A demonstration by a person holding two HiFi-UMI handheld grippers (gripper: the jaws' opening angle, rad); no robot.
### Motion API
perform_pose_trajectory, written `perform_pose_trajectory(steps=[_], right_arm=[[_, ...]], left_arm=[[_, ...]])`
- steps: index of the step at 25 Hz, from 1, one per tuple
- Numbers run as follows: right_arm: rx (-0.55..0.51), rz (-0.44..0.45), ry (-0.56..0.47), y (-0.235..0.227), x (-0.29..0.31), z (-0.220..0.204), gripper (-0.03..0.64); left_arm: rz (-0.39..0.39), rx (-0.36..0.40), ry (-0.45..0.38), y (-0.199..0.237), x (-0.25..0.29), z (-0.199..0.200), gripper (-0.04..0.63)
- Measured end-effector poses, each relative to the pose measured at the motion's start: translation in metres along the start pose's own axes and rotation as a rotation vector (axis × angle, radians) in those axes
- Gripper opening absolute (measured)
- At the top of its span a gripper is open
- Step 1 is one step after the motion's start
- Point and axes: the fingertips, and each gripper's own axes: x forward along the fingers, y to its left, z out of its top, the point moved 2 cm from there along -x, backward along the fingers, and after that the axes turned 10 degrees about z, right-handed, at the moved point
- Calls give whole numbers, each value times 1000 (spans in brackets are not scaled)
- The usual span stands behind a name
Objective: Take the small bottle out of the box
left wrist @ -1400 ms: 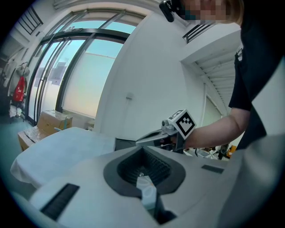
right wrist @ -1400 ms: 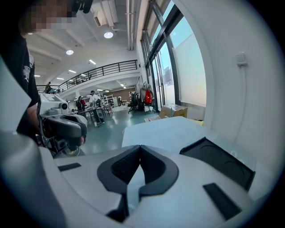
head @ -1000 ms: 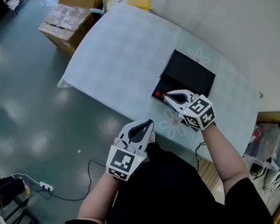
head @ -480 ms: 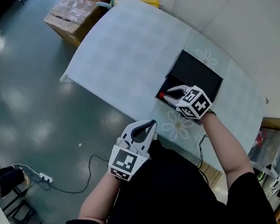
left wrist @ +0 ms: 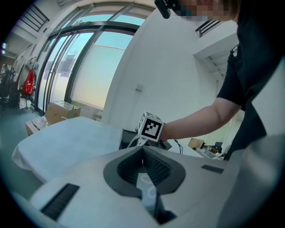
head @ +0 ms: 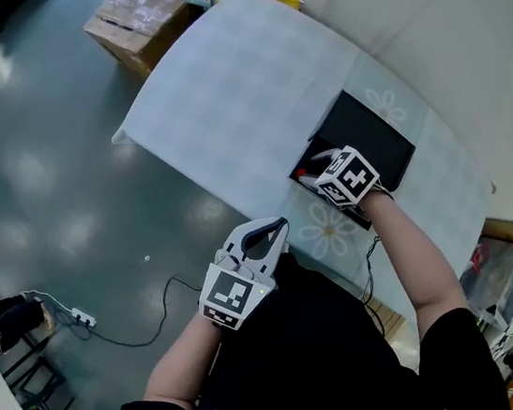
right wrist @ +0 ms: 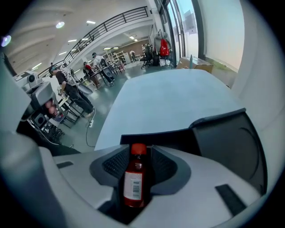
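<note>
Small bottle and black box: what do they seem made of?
The small bottle is probably clear plastic or glass: its red body has a sheen. Its cap looks like red plastic, its white label like paper. The box is matte black with thin straight walls, likely cardboard or plastic; I cannot tell which.

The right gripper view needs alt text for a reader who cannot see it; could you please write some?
A small red bottle with a red cap and a white label stands upright between the open jaws of the right gripper, which have just been opening. Behind it rise the walls of the black box, then a cloth-covered table.
</note>
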Motion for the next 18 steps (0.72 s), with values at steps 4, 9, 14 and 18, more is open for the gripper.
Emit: perform_pose_trajectory(steps=[4, 9, 14, 18], right_arm=[[-12, 6, 66, -3, 5, 1, 179], [-26, -13, 146, -5, 12, -5, 179], [8, -28, 159, -11, 17, -9, 179], [81, -47, 147, -15, 21, -15, 181]], left_arm=[[6, -2, 4, 3, -1, 0, 29], [15, -12, 8, 4, -2, -3, 29], [14, -23, 13, 4, 1, -6, 29], [13, -27, 15, 4, 0, -7, 29]])
